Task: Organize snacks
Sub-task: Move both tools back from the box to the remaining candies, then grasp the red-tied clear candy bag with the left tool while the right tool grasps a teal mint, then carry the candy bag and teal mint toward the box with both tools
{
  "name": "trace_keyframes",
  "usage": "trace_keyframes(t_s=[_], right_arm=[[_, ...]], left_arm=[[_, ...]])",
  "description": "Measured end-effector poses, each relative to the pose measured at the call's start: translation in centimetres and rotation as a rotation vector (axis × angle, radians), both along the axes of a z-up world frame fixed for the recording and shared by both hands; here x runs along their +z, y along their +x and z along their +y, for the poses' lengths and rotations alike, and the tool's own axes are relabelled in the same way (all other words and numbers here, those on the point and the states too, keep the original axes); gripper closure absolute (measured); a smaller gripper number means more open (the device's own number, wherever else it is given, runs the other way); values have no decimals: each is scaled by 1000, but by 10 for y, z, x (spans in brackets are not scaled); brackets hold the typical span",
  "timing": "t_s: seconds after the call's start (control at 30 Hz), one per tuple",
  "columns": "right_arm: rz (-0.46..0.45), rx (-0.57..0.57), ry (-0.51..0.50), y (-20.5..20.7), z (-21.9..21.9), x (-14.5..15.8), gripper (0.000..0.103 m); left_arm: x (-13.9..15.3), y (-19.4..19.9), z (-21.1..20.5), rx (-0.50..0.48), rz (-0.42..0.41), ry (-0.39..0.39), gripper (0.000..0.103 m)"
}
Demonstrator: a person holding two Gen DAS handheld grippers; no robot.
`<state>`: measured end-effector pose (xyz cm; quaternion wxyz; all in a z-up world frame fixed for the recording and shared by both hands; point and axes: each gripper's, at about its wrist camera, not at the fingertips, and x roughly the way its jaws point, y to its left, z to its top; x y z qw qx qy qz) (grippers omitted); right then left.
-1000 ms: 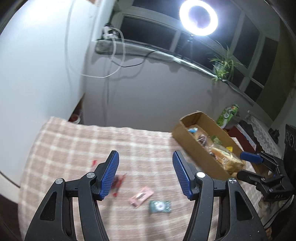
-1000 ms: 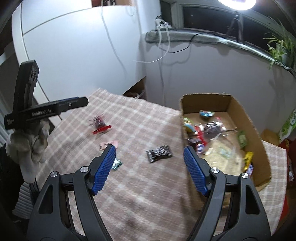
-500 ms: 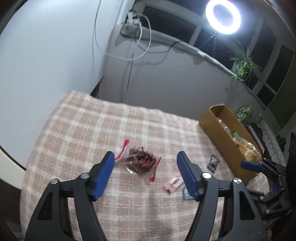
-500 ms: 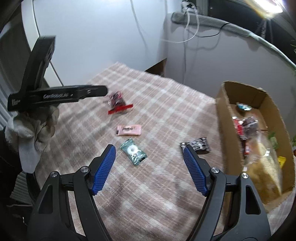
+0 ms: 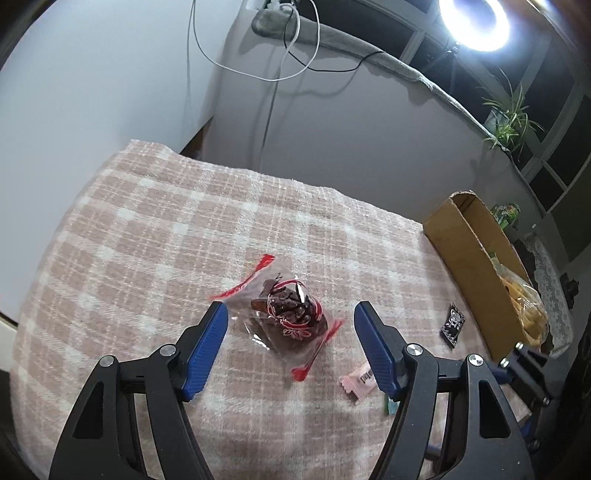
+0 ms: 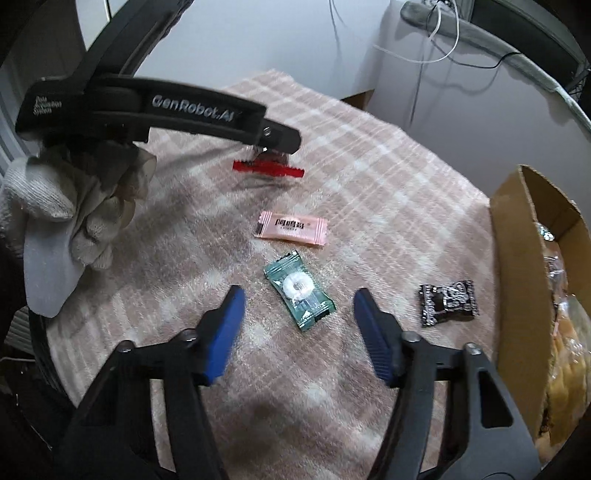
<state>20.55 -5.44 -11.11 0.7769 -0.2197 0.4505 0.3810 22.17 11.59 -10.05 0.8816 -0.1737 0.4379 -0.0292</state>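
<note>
Cardboard box (image 6: pixel 517 258) cut off at right frame edge; contents blurred. Clear red-trimmed snack bag (image 5: pixel 291 314) partly hidden behind left hand-held gripper (image 6: pixel 280 138) in right wrist view. Pink plaid cloth covers tabletop (image 5: pixel 147 229); white wall, ring light (image 5: pixel 474 22) upper right. Left hand-held gripper (image 5: pixel 291 321) apart, straddling the bag. Right hand-held gripper (image 6: pixel 297 310) apart around green candy packet (image 6: pixel 299 291), long axis upper left to lower right.

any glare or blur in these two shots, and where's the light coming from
Left wrist view: the ring light blows out at top right, glints show on the clear red-edged snack bag, and fisheye bends the table edge. Right wrist view: no lamp in frame; the right gripper fingers are motion-blurred, while the green candy stays sharp.
</note>
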Motion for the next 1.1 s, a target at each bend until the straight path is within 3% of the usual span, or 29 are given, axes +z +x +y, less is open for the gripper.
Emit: trace_keyframes(t_s=[0.3,0.43,0.53,0.6,0.7,1.1], right_arm=[[4,17,-12,9,6,-7,57],[11,25,-8,10,5,-3,75],[15,14,2,12,4,-3,77],[19,5,10,12,1,-1,77],[17,-4,17,12,-2,1,77],[-12,-47,72,1,-26,17,77]], left_arm=[[-12,11,-12,-15,10,35,32],[-15,12,-15,-17,11,60,35],[-15,11,-16,-14,4,79,40],[-15,10,-14,-10,2,78,58],[-15,9,-12,-16,-2,66,71],[-3,-6,-10,-13,-44,70,72]])
